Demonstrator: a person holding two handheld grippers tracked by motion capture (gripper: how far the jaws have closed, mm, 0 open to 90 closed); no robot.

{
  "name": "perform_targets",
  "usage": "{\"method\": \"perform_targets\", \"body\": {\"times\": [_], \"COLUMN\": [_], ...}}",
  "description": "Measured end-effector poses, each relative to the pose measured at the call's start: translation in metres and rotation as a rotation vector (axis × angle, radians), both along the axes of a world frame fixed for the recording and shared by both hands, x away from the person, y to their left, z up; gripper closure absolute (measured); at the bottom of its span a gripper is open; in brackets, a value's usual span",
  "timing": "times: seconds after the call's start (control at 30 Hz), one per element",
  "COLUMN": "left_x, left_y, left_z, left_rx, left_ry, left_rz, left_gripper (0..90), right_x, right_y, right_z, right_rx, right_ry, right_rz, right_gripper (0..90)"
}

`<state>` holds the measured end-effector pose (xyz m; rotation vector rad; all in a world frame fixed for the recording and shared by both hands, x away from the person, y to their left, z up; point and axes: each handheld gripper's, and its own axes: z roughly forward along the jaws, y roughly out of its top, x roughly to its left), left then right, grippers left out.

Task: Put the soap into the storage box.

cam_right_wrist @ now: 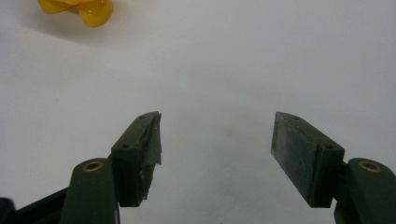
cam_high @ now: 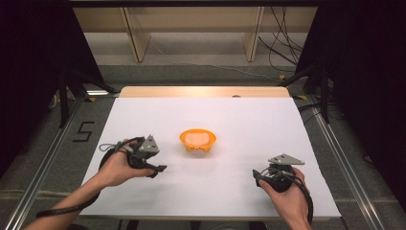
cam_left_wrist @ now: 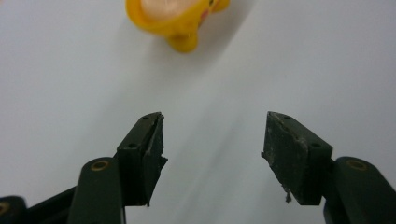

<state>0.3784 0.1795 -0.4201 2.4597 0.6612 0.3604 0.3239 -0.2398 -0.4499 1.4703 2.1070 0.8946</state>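
Note:
A small yellow bowl (cam_high: 197,139) with stubby feet and a pale pink inside stands on the white table (cam_high: 230,191), a little left of centre. My left gripper (cam_high: 158,170) rests to the bowl's left, held in a hand, jaws open and empty. In the left gripper view the bowl (cam_left_wrist: 175,18) lies ahead at the top, beyond the open left gripper (cam_left_wrist: 212,140). My right gripper (cam_high: 258,176) sits near the front right, also held in a hand. Its own view shows the right gripper (cam_right_wrist: 215,140) open over bare table, with the bowl (cam_right_wrist: 81,9) far off at the top left.
The white sheet covers a wooden tabletop (cam_high: 206,91) whose far edge shows. Metal rails (cam_high: 43,163) run along both sides of the table. A wooden shelf frame (cam_high: 191,28) and loose cables (cam_high: 282,43) stand on the floor beyond.

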Motion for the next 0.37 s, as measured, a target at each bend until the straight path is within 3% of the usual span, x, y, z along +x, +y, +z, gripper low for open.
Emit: {"method": "perform_targets", "body": {"times": [0.13,0.17,0.2,0.3,0.37], "left_x": [-0.017,-0.022,-0.032,-0.037,-0.041], "left_y": [0.018,0.023,0.027,0.031,0.033], "left_z": [-0.027,-0.033,-0.047,-0.046,-0.044], "left_rx": [-0.045,-0.063,-0.089,-0.089,-0.126], "left_ry": [0.023,0.02,-0.011,0.001,0.016], "left_rz": [0.068,0.096,0.136,0.143,0.172], "left_gripper": [38.1,38.3,38.4,36.7,35.9], "right_x": [0.0,0.0,0.0,0.001,0.0], "right_y": [0.0,0.0,0.0,0.0,0.002], "right_z": [0.0,0.0,0.0,-0.002,-0.002], "right_rx": [-0.002,-0.004,0.001,0.0,0.018], "right_ry": [-0.002,-0.006,-0.006,-0.023,-0.008], "right_rz": [0.002,0.002,0.002,0.003,0.001], "right_gripper": [34.0,34.0,33.8,33.4,33.4]}}
